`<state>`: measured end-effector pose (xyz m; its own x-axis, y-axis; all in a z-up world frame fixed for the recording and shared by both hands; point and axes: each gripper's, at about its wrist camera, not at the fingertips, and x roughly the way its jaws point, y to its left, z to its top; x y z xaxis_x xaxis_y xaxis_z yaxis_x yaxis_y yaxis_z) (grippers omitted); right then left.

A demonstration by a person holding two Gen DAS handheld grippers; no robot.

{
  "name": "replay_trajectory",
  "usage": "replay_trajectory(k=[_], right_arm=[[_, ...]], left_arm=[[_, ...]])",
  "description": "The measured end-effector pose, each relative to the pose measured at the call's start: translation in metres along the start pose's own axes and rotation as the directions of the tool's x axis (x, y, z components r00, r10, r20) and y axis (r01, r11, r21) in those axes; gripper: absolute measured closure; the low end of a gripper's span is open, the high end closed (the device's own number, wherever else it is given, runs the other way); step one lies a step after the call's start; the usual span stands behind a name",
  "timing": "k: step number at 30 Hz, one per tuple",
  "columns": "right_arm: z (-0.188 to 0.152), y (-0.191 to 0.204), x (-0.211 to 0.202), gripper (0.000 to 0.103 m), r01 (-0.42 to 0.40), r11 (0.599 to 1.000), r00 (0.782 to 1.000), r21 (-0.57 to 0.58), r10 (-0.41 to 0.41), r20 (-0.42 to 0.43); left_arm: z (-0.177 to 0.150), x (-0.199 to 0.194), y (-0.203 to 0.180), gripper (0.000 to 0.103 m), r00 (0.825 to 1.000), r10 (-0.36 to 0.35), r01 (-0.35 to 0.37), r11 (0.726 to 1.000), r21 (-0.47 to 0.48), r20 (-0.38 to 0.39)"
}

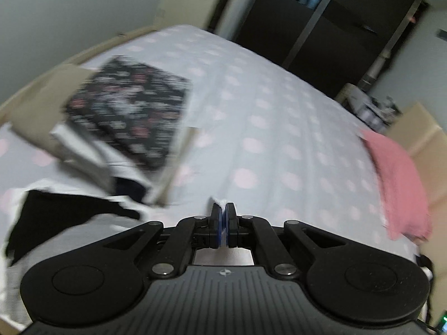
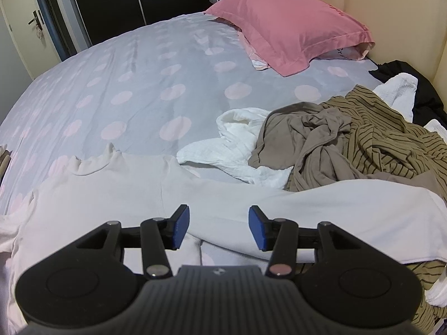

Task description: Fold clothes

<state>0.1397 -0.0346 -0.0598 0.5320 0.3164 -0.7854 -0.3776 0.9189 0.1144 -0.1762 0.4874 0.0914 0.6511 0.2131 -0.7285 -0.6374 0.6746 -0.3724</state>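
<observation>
On the grey-blue bedspread with pale pink dots (image 2: 134,83), a pale cream long-sleeved garment (image 2: 111,195) lies spread flat in front of you, its neck opening toward the far side and one sleeve stretching off to the right. Your right gripper (image 2: 218,227) hovers just above that sleeve, its blue-padded fingers (image 2: 181,227) spread wide apart with nothing between them. Beyond the sleeve sits a crumpled white textured cloth (image 2: 237,145), and beside it a loose heap: a taupe-grey garment (image 2: 301,134) tangled with an olive dark-striped garment (image 2: 391,145). A pink pillow (image 2: 287,25) rests at the head of the bed, against the cream padded headboard (image 2: 391,14).

Your left gripper (image 1: 223,227) has its fingers pressed almost together, pinching a thin edge of white fabric (image 1: 219,202) that pokes out past the tips; which garment it belongs to you cannot tell from this blurred view. To its left lies a stack of folded clothes topped by a black floral-print piece (image 1: 131,111), with white and black items under and near it.
</observation>
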Motion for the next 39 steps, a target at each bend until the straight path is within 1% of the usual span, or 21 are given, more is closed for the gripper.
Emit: replay_trajectory(k=[3,6,8,10,13,16,18,21,26,29,30,31,32,33,34,37,39], right_arm=[[0.0,0.0,0.001,0.052,-0.002,1.0,1.0,-0.002,0.002,-0.004],[-0.001,0.002,0.003,0.051,-0.005,1.0,1.0,-0.01,0.005,-0.012],[-0.002,0.004,0.004,0.051,-0.008,1.0,1.0,-0.021,0.007,-0.018],[-0.002,0.006,0.006,0.051,-0.009,0.999,1.0,-0.034,0.008,-0.022],[-0.003,0.01,0.007,0.051,-0.007,0.998,1.0,-0.058,0.006,-0.023],[-0.005,0.016,0.008,0.051,-0.004,0.996,1.0,-0.086,0.002,-0.021],[-0.006,0.019,0.009,0.051,-0.002,0.994,1.0,-0.105,0.0,-0.021],[-0.009,0.028,0.013,0.051,-0.011,0.99,1.0,-0.14,0.007,-0.03],[-0.014,0.046,0.018,0.051,-0.03,0.978,0.999,-0.208,0.02,-0.05],[-0.016,0.056,0.021,0.051,-0.05,0.969,0.998,-0.242,0.036,-0.06],[-0.016,0.06,0.022,0.051,-0.058,0.966,0.997,-0.251,0.043,-0.064],[-0.016,0.064,0.023,0.051,-0.066,0.964,0.996,-0.257,0.051,-0.067],[-0.016,0.069,0.023,0.051,-0.075,0.962,0.996,-0.262,0.058,-0.07],[-0.016,0.074,0.023,0.051,-0.088,0.96,0.995,-0.266,0.071,-0.074],[-0.016,0.081,0.023,0.051,-0.111,0.957,0.992,-0.267,0.092,-0.083],[-0.018,0.1,0.024,0.052,-0.179,0.946,0.982,-0.269,0.154,-0.109],[-0.02,0.114,0.025,0.055,-0.233,0.936,0.97,-0.262,0.204,-0.133]], left_arm=[[0.003,0.006,-0.03,0.102,0.997,-0.067,0.068,0.997,0.047,-0.025],[-0.008,0.022,-0.071,0.102,0.986,-0.134,0.145,0.982,0.119,-0.097],[-0.021,0.036,-0.096,0.102,0.973,-0.168,0.193,0.968,0.16,-0.156],[-0.035,0.052,-0.122,0.102,0.956,-0.193,0.237,0.952,0.195,-0.221],[-0.059,0.079,-0.156,0.102,0.929,-0.202,0.281,0.93,0.238,-0.309],[-0.083,0.108,-0.183,0.102,0.907,-0.197,0.308,0.913,0.266,-0.373],[-0.097,0.127,-0.196,0.102,0.891,-0.197,0.322,0.909,0.264,-0.408],[-0.113,0.156,-0.211,0.102,0.874,-0.192,0.331,0.908,0.257,-0.446],[-0.133,0.199,-0.224,0.102,0.844,-0.191,0.341,0.912,0.228,-0.501],[-0.143,0.22,-0.234,0.102,0.825,-0.188,0.353,0.908,0.225,-0.533],[-0.145,0.225,-0.236,0.098,0.818,-0.195,0.362,0.906,0.22,-0.542],[-0.146,0.228,-0.237,0.086,0.813,-0.203,0.369,0.905,0.213,-0.546],[-0.147,0.23,-0.238,0.08,0.811,-0.208,0.372,0.905,0.206,-0.547],[-0.148,0.232,-0.238,0.069,0.808,-0.214,0.375,0.905,0.2,-0.548],[-0.148,0.232,-0.238,0.063,0.811,-0.214,0.374,0.905,0.201,-0.544],[-0.143,0.226,-0.23,0.062,0.825,-0.21,0.368,0.904,0.217,-0.524],[-0.136,0.218,-0.218,0.062,0.835,-0.202,0.356,0.908,0.221,-0.512]])
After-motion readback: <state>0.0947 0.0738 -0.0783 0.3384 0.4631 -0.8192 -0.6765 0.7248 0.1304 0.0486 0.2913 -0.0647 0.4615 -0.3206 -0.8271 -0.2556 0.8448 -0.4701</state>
